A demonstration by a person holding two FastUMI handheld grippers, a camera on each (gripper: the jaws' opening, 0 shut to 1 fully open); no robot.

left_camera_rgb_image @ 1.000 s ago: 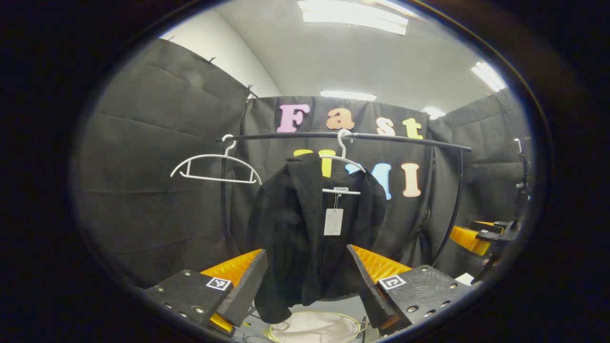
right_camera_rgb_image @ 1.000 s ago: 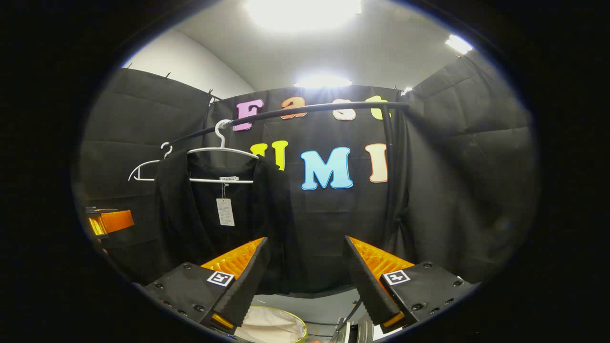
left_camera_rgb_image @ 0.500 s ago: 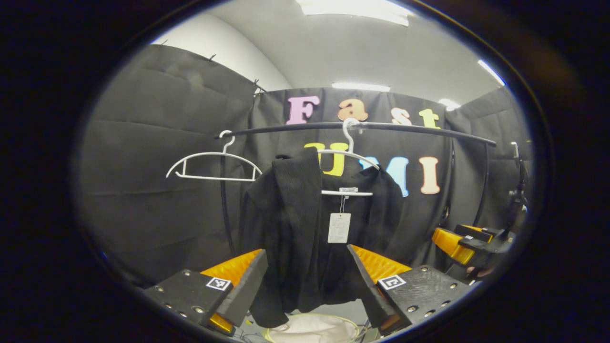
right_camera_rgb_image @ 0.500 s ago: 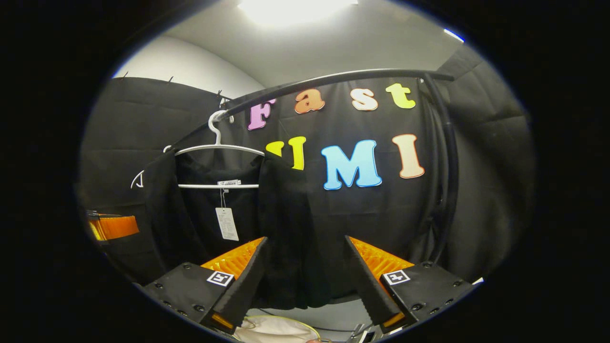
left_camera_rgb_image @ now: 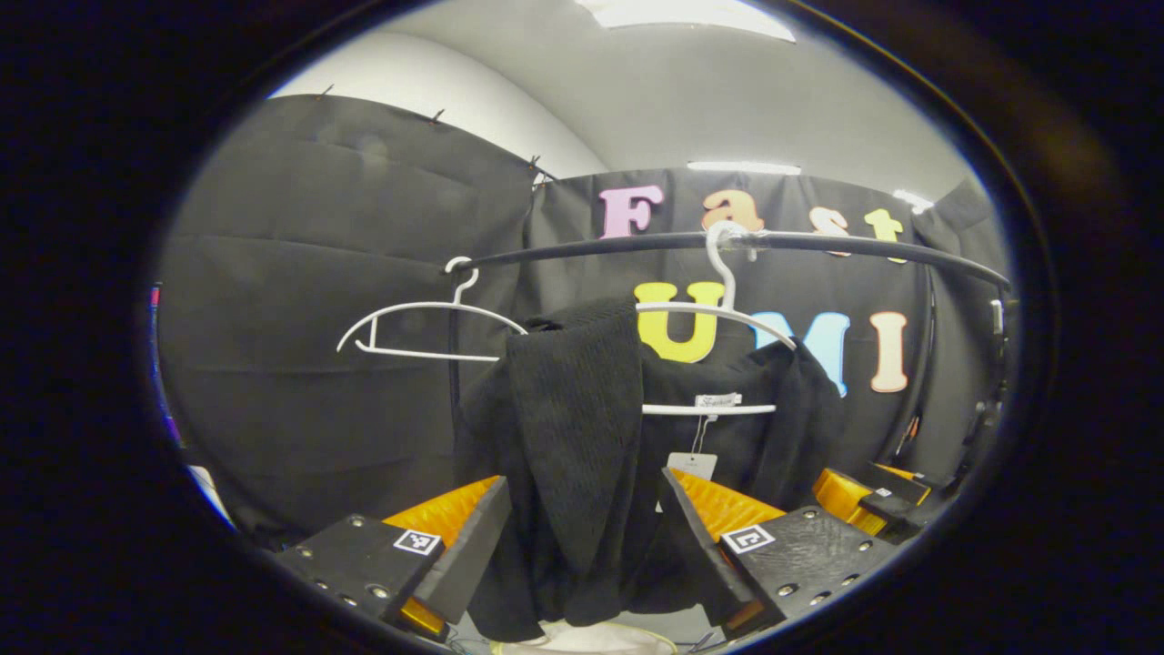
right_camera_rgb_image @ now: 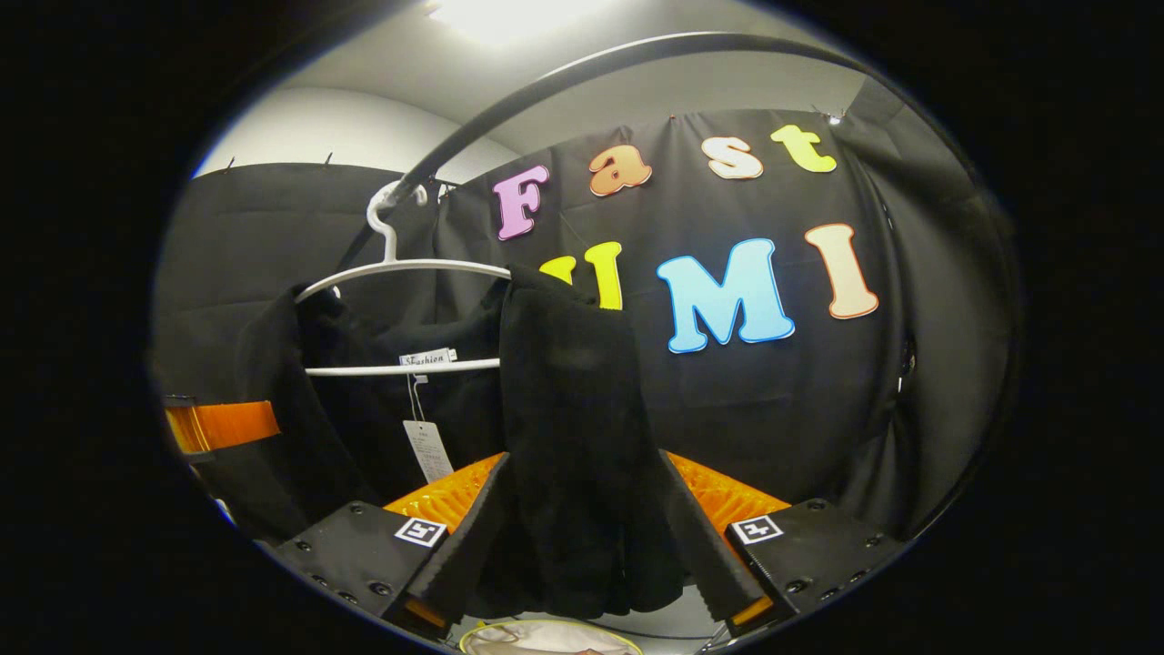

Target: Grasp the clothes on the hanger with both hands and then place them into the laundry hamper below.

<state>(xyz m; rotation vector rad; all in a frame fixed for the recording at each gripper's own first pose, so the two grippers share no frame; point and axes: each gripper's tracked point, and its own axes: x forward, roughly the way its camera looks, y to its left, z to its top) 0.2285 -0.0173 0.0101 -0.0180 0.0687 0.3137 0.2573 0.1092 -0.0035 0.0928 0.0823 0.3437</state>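
Observation:
A black knit garment (left_camera_rgb_image: pixel 573 437) hangs on a white hanger (left_camera_rgb_image: pixel 718 318) from a black rail (left_camera_rgb_image: pixel 818 244). In the left gripper view my left gripper (left_camera_rgb_image: pixel 582 528) is open, and the garment's left shoulder panel hangs between its fingers. In the right gripper view my right gripper (right_camera_rgb_image: pixel 582 537) is open around the garment's other panel (right_camera_rgb_image: pixel 568 437). The fabric lies between the pads; I cannot tell if it touches them. The right gripper (left_camera_rgb_image: pixel 878 496) also shows beyond the garment in the left gripper view. The hamper's pale rim (right_camera_rgb_image: pixel 546 637) lies below.
A second, bare white hanger (left_camera_rgb_image: pixel 427 323) hangs on the rail to the left of the garment. A paper tag (right_camera_rgb_image: pixel 427 450) dangles from the collar. The rail's upright post (left_camera_rgb_image: pixel 452 364) stands behind the garment. Black cloth walls close in all round.
Both grippers have moved forward and closer to the garment. Its two front panels now hang between the open fingers, and the hamper has slid almost under the lower edge.

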